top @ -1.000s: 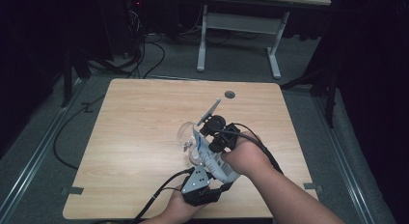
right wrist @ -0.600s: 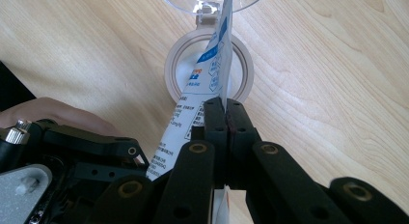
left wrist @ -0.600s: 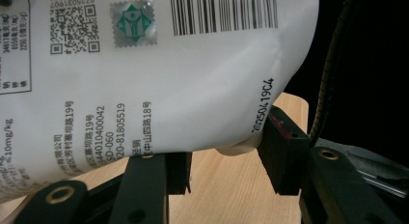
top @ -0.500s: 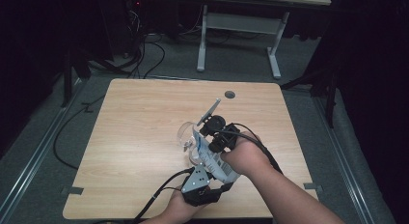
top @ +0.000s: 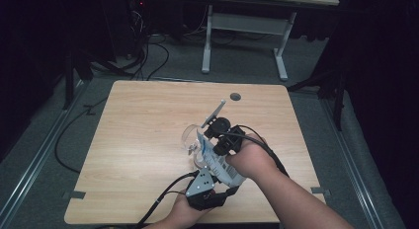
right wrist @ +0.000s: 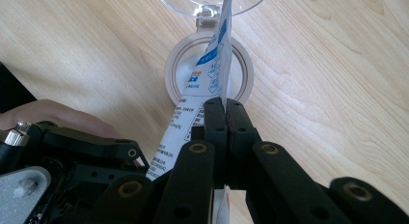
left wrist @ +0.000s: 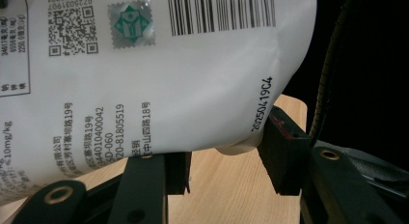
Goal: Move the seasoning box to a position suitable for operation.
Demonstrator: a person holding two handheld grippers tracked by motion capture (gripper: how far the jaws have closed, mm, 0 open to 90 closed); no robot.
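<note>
**Soft pouch over a glass bowl: keep the top pinch, mind the glass**

The counter gives you plenty of bare wood to the left and far side; your work sits right of centre, towards the near edge, and a round grommet lies at the far edge, well apart. The near edge is close behind your left hand, so you have little room to pull back.

The pouch hangs between your two grippers, above the counter. I judge it light, soft and slick: a printed film bag that will fold and sag wherever it isn't held, and could slide out of a loose pinch. Take it by the flat sealed edges, not the belly.

A clear glass bowl lies just far-left of the pouch, with a round jar mouth standing under the pouch's edge. Both look fragile and easy to tip, so swing nothing sideways there.

Your right gripper has its fingers pressed fully together on the pouch's thin edge, a firm pinch. Your left gripper has its fingers partly open, astride the pouch's lower corner; the right finger touches or nearly touches the corner, but the pair does not clamp it.
</note>
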